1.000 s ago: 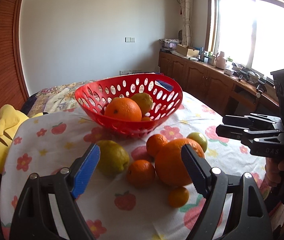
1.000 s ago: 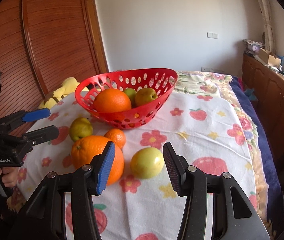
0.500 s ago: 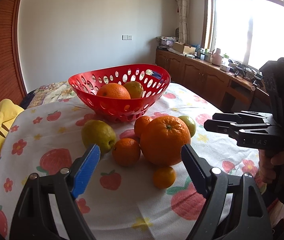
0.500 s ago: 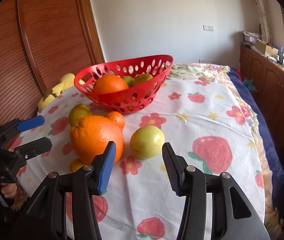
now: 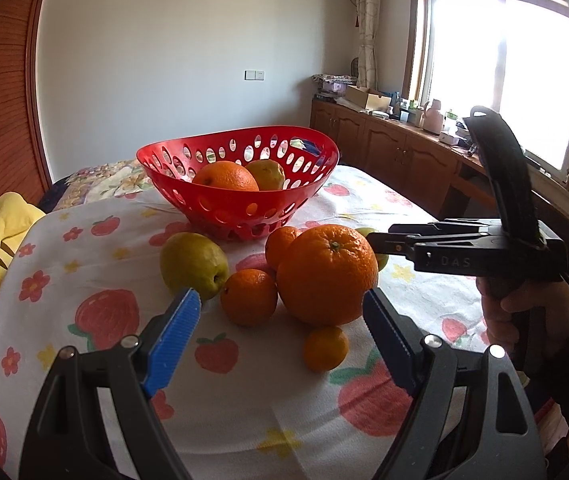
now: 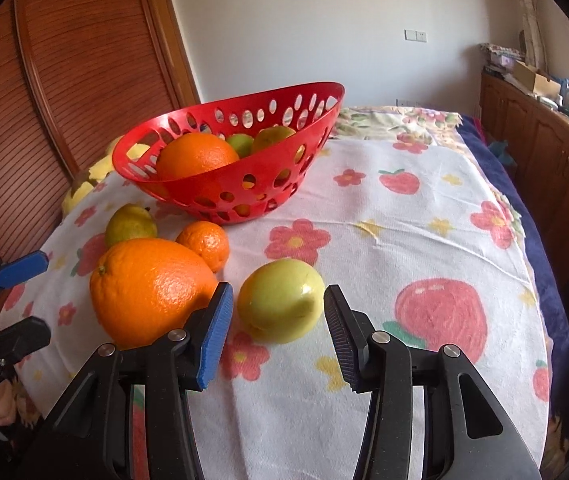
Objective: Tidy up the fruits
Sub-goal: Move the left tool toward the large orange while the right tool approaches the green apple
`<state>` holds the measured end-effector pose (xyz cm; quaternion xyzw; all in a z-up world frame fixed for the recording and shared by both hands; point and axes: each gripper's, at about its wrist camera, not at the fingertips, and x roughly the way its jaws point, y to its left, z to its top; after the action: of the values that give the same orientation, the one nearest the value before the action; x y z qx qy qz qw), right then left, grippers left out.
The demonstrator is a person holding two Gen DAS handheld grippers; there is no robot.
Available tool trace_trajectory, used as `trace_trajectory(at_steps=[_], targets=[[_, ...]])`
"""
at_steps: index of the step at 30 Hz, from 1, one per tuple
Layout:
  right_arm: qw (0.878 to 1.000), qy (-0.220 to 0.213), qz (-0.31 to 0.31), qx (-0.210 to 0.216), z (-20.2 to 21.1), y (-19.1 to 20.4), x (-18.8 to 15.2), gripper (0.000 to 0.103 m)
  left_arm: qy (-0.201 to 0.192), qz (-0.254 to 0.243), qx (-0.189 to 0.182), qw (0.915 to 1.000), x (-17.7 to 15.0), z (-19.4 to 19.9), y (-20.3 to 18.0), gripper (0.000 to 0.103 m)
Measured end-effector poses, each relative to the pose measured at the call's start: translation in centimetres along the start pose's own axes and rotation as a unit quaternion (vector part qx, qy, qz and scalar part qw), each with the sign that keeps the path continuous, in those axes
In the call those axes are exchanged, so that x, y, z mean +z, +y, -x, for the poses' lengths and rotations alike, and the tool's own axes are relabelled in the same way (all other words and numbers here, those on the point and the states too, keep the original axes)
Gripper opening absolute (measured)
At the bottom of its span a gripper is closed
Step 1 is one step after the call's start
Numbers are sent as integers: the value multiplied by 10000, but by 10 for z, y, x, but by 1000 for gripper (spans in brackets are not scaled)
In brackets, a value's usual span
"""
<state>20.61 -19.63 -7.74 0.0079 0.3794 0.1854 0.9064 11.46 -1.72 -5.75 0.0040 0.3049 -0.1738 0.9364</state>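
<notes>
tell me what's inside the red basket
The red basket holds a large orange, a small green fruit and a yellow-green fruit. More orange shows through the wall holes; the wall and these fruits hide the bottom.

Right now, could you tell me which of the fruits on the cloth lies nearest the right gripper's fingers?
The yellow-green apple, lying apart from the others just ahead of the right gripper, in line with its open jaws. The big orange sits outside its blue finger.
</notes>
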Motion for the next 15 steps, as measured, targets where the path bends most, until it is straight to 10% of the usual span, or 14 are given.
trace_trajectory(at_steps=[15], targets=[[9977,349,-417,399,-21,-10,5,54,-34,151,-30,9999,-2,-1,8,84]])
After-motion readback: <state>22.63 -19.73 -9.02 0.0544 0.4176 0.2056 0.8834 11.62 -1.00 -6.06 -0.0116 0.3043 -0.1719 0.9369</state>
